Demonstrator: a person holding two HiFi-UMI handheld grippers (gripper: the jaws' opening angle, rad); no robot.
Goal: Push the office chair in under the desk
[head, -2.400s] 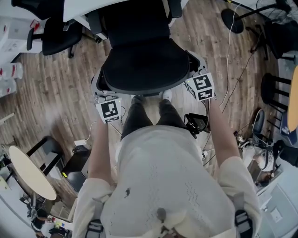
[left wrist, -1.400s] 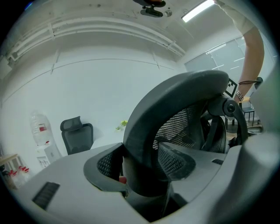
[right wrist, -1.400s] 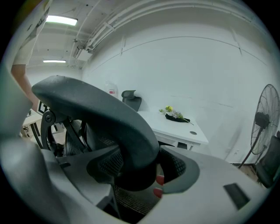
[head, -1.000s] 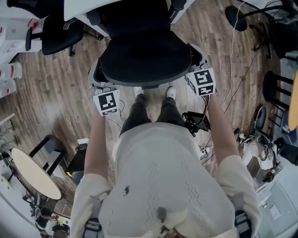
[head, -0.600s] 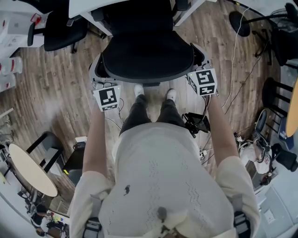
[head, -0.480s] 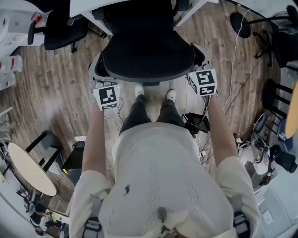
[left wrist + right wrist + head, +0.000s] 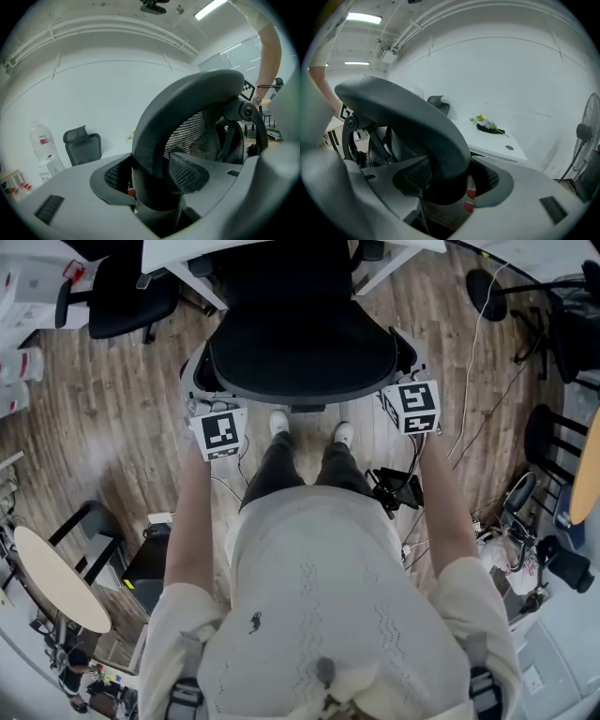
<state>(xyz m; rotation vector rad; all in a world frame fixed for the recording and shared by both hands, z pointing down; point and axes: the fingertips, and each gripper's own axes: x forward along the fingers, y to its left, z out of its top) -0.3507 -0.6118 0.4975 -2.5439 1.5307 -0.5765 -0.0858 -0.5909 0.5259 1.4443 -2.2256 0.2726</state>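
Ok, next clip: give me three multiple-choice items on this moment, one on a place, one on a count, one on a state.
1. In the head view, the white desk lies: A) beyond the office chair; B) behind the person; C) at the person's right.
2. Grippers on the chair: A) none; B) one; C) two.
3. The right gripper is: A) open, empty; B) closed on the backrest rim; C) closed on nothing.
Key: 1A, the desk edge shows past the chair; 2C, the left gripper clamps the rim too; 3B, the right jaws pinch the rim.
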